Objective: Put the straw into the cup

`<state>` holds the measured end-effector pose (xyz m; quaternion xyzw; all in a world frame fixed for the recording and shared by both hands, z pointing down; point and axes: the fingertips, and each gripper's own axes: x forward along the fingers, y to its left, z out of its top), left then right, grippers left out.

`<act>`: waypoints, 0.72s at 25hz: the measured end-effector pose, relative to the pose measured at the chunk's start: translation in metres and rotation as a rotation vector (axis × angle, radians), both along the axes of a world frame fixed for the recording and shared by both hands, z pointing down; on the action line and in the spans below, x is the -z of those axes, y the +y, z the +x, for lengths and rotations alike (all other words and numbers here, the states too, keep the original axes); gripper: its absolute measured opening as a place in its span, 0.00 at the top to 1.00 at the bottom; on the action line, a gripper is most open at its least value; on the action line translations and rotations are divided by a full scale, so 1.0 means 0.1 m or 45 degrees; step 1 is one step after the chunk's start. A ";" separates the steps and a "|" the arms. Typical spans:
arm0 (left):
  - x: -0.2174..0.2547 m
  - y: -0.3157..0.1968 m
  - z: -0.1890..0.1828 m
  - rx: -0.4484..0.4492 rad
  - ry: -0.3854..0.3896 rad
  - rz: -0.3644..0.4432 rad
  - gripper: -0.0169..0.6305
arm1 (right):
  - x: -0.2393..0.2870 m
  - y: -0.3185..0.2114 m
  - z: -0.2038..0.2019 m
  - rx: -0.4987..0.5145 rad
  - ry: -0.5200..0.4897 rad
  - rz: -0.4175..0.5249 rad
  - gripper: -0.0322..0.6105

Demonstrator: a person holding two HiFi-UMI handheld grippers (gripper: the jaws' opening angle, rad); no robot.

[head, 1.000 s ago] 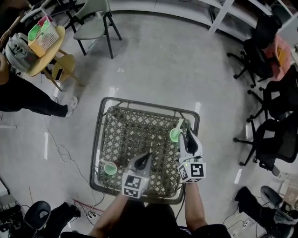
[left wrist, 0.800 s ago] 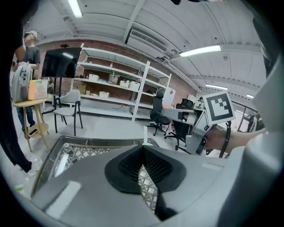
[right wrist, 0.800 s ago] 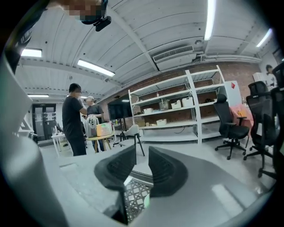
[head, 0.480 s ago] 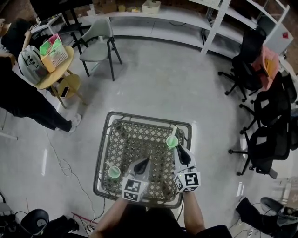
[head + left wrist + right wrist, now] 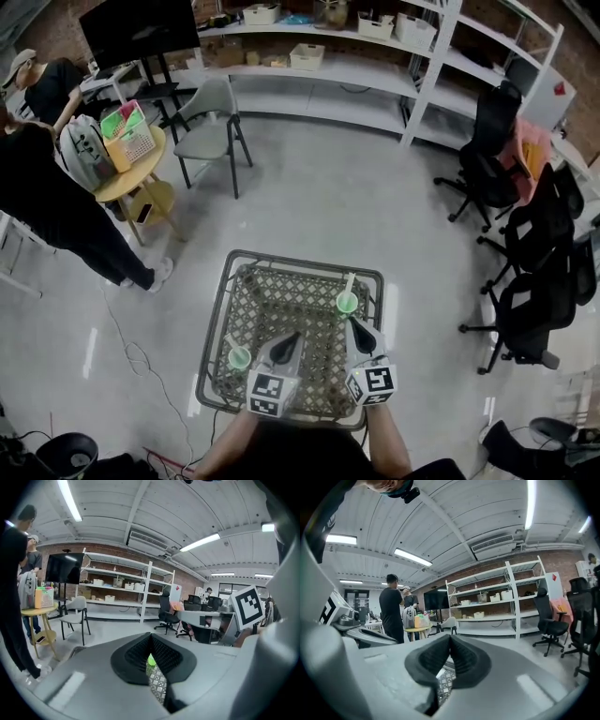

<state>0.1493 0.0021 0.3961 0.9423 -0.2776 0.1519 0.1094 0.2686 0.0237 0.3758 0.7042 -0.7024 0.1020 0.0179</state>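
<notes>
A green cup (image 5: 346,302) with a white straw (image 5: 350,282) standing in it sits near the far right corner of the woven wicker table (image 5: 272,300). A second green cup (image 5: 239,357) stands at the table's left front. My right gripper (image 5: 354,324) hovers just short of the straw cup; its jaws have just been closing with nothing between them, and they are shut (image 5: 450,639). My left gripper (image 5: 292,338) hangs over the table's front middle, shut and empty (image 5: 151,637). A green cup (image 5: 151,660) shows through the gap below its pads.
A person in black (image 5: 56,206) stands at the left by a round yellow table with a basket (image 5: 127,150). A grey chair (image 5: 211,127) stands behind the wicker table, office chairs (image 5: 525,272) line the right, and shelves (image 5: 356,56) run along the back wall. A cable (image 5: 131,356) lies on the floor.
Both grippers have risen and drawn back from the table. The right gripper's jaws, open beside the straw cup before, have closed and moved off it. The view now takes in more of the room.
</notes>
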 end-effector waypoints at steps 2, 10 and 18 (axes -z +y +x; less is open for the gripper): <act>0.07 0.04 -0.04 0.009 0.006 0.013 0.96 | 0.03 0.09 -0.04 0.004 0.001 -0.001 0.95; 0.19 0.21 -0.15 0.014 0.007 0.039 0.96 | 0.04 0.39 -0.22 0.004 0.013 -0.030 0.95; 0.23 0.28 -0.21 0.016 0.004 0.051 0.96 | 0.09 0.52 -0.33 0.026 0.049 -0.017 0.95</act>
